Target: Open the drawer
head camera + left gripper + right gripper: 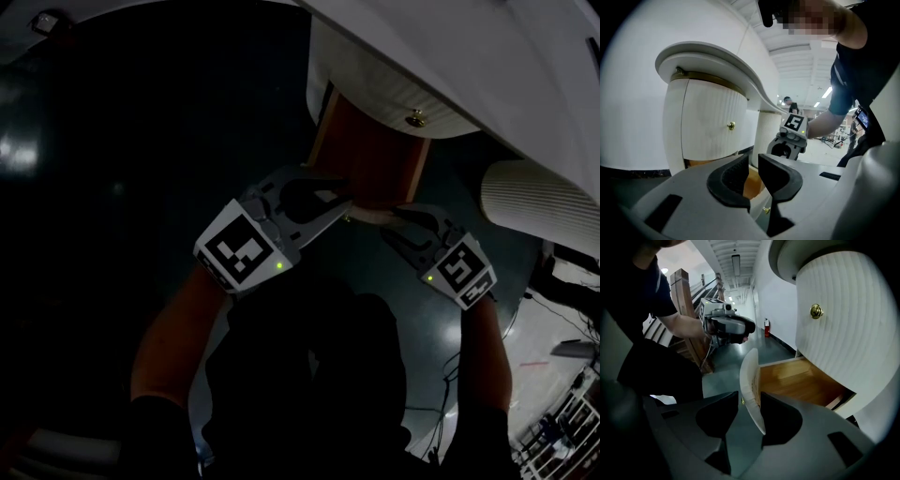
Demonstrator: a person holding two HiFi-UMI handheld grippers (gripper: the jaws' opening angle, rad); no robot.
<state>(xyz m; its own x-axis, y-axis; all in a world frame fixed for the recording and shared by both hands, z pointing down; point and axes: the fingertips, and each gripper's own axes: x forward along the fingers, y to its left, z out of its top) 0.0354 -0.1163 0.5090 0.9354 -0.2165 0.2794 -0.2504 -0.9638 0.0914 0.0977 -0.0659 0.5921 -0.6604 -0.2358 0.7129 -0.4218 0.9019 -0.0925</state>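
Note:
The white ribbed cabinet point(394, 94) has its lower drawer point(375, 159) pulled out, and the wooden bottom point(801, 380) shows. The closed drawer above it carries a brass knob point(816, 311). My right gripper point(749, 397) straddles the open drawer's curved white front point(749, 376). The front lies against the right jaw, while a sliver of floor and the small knob point(742, 401) show beside the left jaw. My left gripper point(753, 161) hovers over the drawer's left end with a narrow gap between its jaws and nothing in it. In the head view both grippers, left point(345, 202) and right point(384, 217), meet at the drawer front.
A second ribbed white column point(539, 202) stands to the right of the drawer. The floor point(141, 141) is dark and glossy. Cables and gear point(562, 412) lie at the lower right. A wooden post point(686, 305) and a stair rail stand behind my left arm.

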